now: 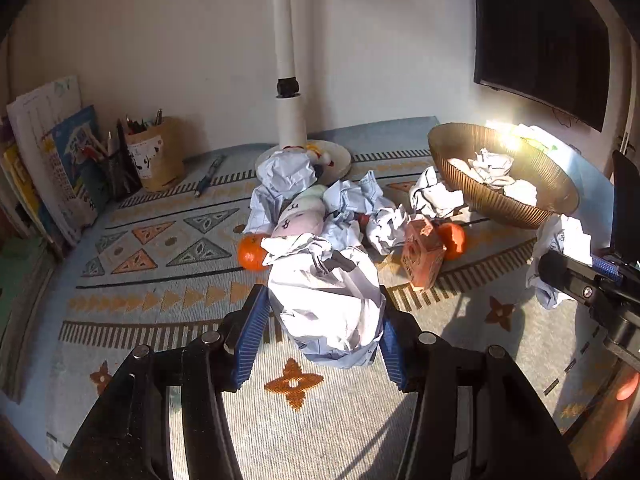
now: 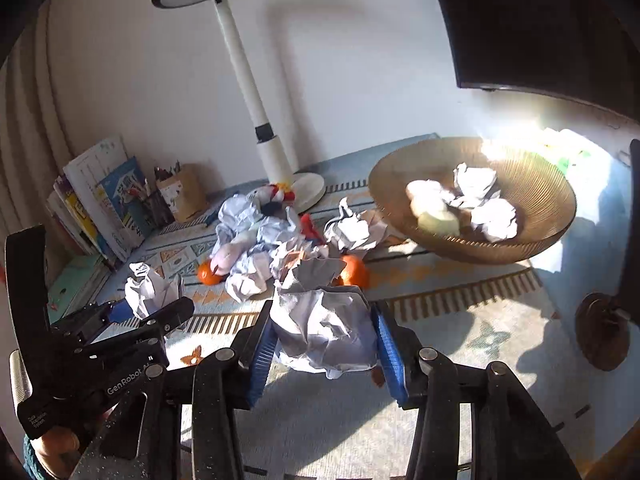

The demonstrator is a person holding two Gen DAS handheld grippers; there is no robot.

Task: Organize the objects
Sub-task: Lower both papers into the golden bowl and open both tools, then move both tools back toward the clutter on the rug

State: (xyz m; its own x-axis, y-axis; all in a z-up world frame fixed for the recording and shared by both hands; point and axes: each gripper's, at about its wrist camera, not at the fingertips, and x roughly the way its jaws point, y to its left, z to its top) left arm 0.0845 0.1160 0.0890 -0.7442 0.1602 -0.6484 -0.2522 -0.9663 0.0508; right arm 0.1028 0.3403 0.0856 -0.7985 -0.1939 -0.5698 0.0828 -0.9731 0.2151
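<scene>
Crumpled paper (image 1: 326, 304) clamped in left tool (image 1: 322, 344), another wad (image 2: 322, 324) pinched in right tool (image 2: 324, 350), both level above cloth.

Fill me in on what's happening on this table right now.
A person is clearing crumpled paper with two handheld grippers. The left gripper is shut on one paper ball, and the right gripper is shut on another paper ball. The ribbed brown bowl already holds several wads. More paper, two oranges, a small orange carton and a plush toy lie on the patterned mat.
</scene>
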